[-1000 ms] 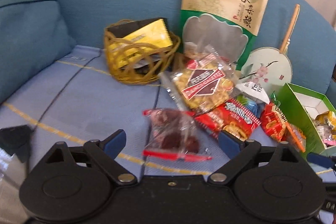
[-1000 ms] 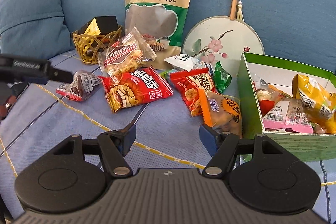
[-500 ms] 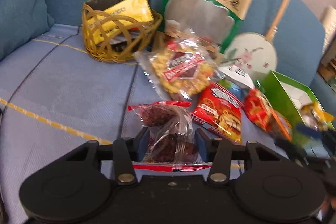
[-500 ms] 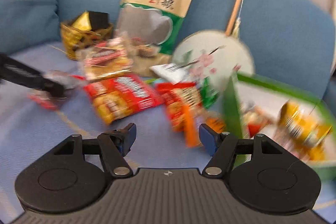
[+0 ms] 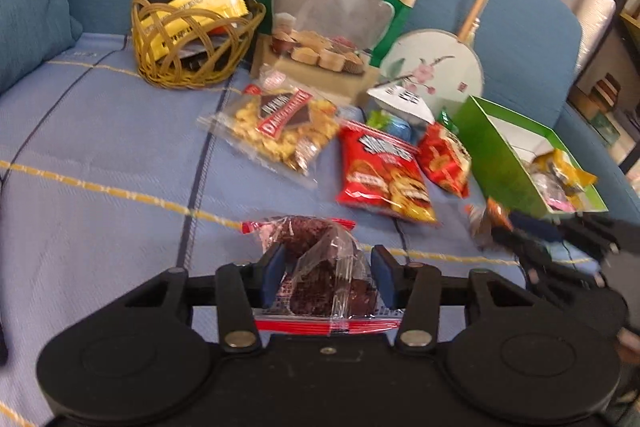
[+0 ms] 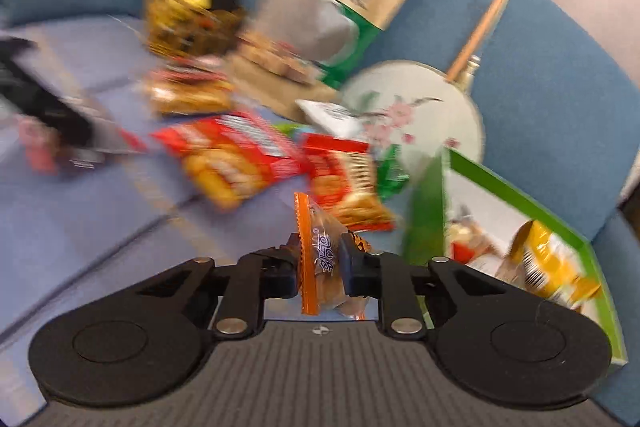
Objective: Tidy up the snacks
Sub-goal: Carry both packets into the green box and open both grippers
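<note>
The left gripper (image 5: 326,275) points forward and down, its blue pads pressed against both sides of a clear packet of dark snacks (image 5: 320,275). The right gripper (image 6: 320,263) also tilts downward, and its jaws are closing on an orange-edged snack packet (image 6: 322,259); through the blur, the pads appear to touch it.

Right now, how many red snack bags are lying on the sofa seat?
2. The larger red bag lies in the middle of the seat; the smaller red bag is beside it, nearer the green box. Others may be hidden underneath.
</note>
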{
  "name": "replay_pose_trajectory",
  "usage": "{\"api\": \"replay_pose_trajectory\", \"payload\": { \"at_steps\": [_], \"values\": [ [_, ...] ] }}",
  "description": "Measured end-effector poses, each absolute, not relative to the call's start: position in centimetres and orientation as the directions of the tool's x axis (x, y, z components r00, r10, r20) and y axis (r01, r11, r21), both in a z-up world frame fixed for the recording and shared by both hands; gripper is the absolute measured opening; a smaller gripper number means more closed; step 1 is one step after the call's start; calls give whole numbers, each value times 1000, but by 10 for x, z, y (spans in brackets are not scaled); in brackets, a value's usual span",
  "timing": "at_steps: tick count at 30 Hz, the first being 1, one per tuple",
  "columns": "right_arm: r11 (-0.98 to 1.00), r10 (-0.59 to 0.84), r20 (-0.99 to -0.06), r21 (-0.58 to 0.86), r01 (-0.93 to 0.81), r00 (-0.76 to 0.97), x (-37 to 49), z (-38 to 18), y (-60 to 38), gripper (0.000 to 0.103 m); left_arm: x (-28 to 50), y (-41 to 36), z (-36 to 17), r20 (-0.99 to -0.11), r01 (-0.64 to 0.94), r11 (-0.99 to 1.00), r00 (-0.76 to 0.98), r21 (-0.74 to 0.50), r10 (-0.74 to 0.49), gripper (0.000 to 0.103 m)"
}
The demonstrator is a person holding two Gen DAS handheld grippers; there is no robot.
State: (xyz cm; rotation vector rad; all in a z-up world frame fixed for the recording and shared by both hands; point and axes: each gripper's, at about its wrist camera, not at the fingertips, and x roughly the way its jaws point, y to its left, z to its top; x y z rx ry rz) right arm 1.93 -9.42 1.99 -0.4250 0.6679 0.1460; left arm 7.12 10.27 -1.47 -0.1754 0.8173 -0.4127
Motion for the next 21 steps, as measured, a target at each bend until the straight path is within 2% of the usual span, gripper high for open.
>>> {"api": "replay_pose_trajectory", "payload": {
  "at_steps": [2,4,5,6,9,10,11,14,17,21],
  "values": [
    [907,14,-624,-321,-273,781,-3,24,-95,37,64,99,-14,-671,301,903,604,-307,-430,69],
    [915,18,-632,-302,-267,775,-21,25,-97,38,58,94,-13,-678,307,911,609,-275,-410,79],
    [919,14,-639,-295,-262,769,-27,25,-98,46,55,92,-13,-682,311,915,612,-258,-400,90],
    [926,5,-641,-286,-245,768,-33,26,-100,49,53,90,-13,-685,316,918,616,-238,-389,100],
    [955,25,-646,-210,-209,763,-38,28,-111,77,50,87,-13,-692,307,930,626,-204,-359,103],
    [962,31,-645,-189,-199,764,-36,28,-114,92,50,86,-13,-694,302,933,629,-197,-350,103],
    [964,36,-646,-178,-197,763,-33,25,-114,97,52,86,-13,-698,298,935,628,-193,-344,103],
    [970,67,-655,-133,-202,753,-28,25,-112,103,55,85,-11,-707,286,939,623,-193,-335,103],
    [975,122,-640,-67,-213,759,-26,27,-109,103,56,84,-9,-706,288,940,626,-183,-330,103],
    [964,79,-655,-141,-224,751,-15,18,-101,103,61,81,-11,-720,292,943,618,-161,-315,103]
  ]
}}
